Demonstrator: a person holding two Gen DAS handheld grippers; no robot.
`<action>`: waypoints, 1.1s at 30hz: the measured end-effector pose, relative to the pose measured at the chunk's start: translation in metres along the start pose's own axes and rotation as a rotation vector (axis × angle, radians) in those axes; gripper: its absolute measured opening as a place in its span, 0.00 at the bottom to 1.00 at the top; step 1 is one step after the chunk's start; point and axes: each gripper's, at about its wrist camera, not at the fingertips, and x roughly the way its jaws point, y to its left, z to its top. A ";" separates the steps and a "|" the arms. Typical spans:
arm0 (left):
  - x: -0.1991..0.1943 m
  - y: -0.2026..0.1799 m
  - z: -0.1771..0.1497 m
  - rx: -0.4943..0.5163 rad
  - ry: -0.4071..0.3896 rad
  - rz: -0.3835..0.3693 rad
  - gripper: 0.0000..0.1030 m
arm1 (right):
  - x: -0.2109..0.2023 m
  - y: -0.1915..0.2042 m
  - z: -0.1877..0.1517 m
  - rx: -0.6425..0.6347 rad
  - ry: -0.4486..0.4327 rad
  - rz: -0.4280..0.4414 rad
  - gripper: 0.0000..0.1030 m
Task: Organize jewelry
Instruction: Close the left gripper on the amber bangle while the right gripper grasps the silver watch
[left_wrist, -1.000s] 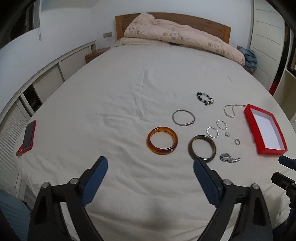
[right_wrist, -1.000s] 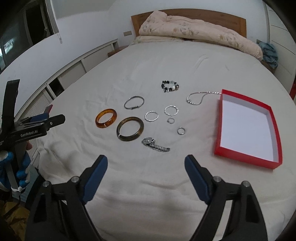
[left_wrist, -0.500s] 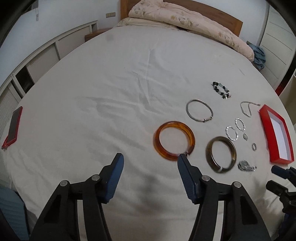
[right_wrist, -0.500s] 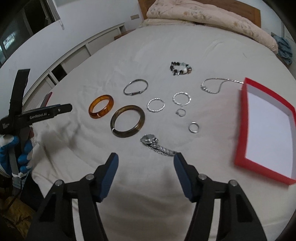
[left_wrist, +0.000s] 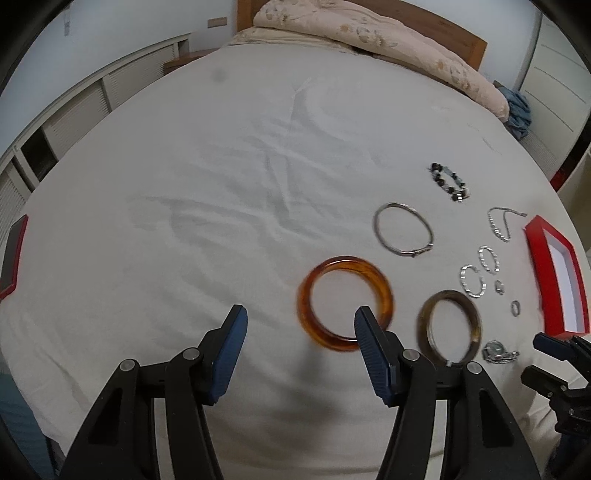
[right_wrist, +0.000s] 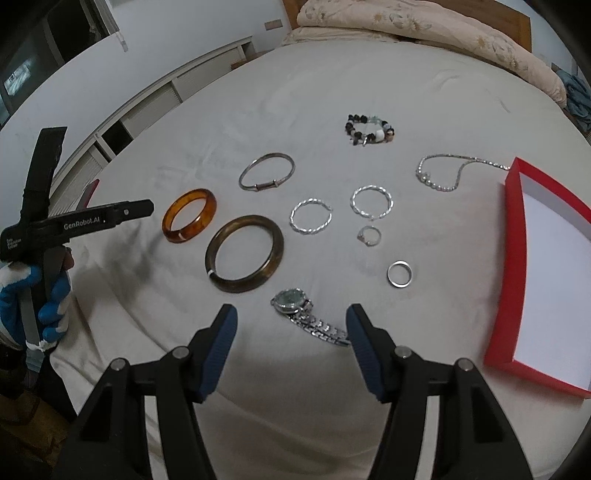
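Blue-padded and spread apart, your left tool (left_wrist: 298, 325) holds nothing; its right pad overlaps the near rim of the amber bangle (left_wrist: 345, 303) in view, though you cannot tell from here whether it touches. Your right tool (right_wrist: 290, 323) is likewise parted and empty, hovering with the silver wristwatch (right_wrist: 306, 314) lying between its pads on the sheet.

Beyond the watch lies the rest of the jewelry: the olive-brown bangle (right_wrist: 245, 254) just beside the amber one, a thin silver bangle (right_wrist: 266, 171) with a clasp, two twisted silver hoops (right_wrist: 311, 220), two small rings (right_wrist: 399, 274), a beaded bracelet (right_wrist: 369, 129) farther back, and a silver chain necklace (right_wrist: 443, 173) whose end reaches the red box (right_wrist: 506, 266).

By the look of it, you are at the very start: the box's white interior shows nothing inside, and every piece lies on the bed. All of it is left to move, with the amber bangle and the watch the likely first picks.

Everything rests on the bed (left_wrist: 221, 184), covered in a wrinkled cream sheet, soft enough that thin rings may sink in. A floral duvet (left_wrist: 369, 40) is bunched against the wooden headboard, a red-cased phone (left_wrist: 13, 258) lies at the left edge, and white louvred cabinets line the wall.
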 end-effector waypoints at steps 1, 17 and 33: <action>-0.002 -0.003 0.001 0.007 -0.005 -0.005 0.58 | -0.001 0.000 0.001 0.003 -0.003 -0.001 0.58; -0.084 -0.070 -0.014 0.151 -0.122 -0.015 0.65 | -0.098 0.002 -0.004 0.088 -0.183 -0.114 0.58; -0.131 -0.082 -0.032 0.171 -0.219 -0.042 0.69 | -0.148 0.029 -0.027 0.071 -0.268 -0.153 0.58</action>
